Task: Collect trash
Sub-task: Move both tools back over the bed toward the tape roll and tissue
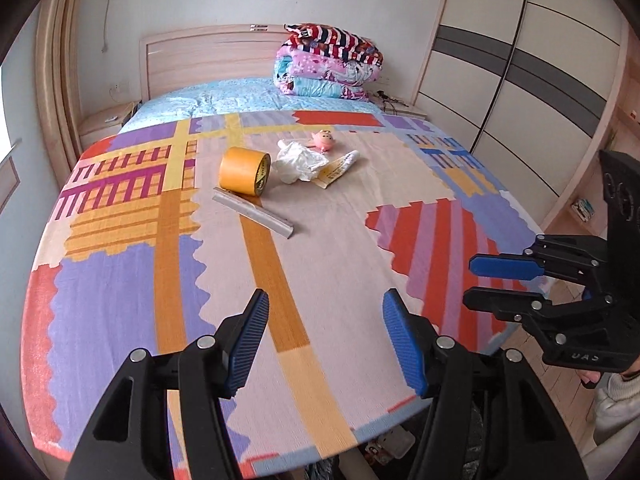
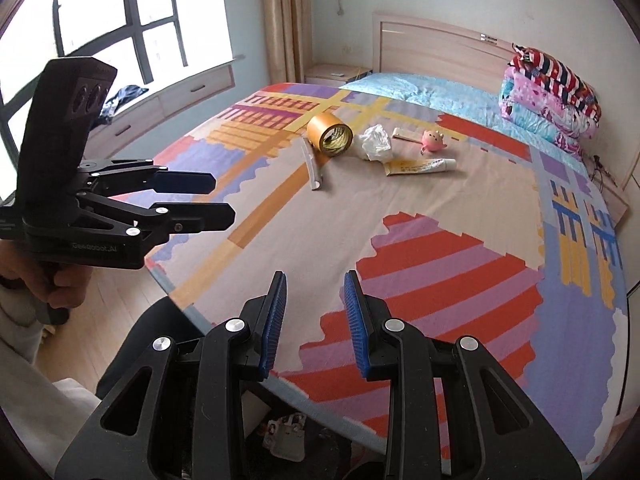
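Both the left gripper [image 1: 324, 312] and right gripper [image 2: 315, 292] hover spread and empty above the bed [image 1: 340, 248], well apart from crumpled paper [image 1: 298, 160], tape roll [image 1: 244, 171] and tube [image 1: 340, 166].

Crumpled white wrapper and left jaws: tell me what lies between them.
Only bare patterned bedspread lies between the left gripper and the crumpled white wrapper; the grey strip sits just left of that line. The left wrist view shows it.

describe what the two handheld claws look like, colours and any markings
Both the left claw and right claw are matte black plastic linkages with silver pivot pins and ribbed blue finger pads. White lettering, too small to read surely, marks each body. No cables show.
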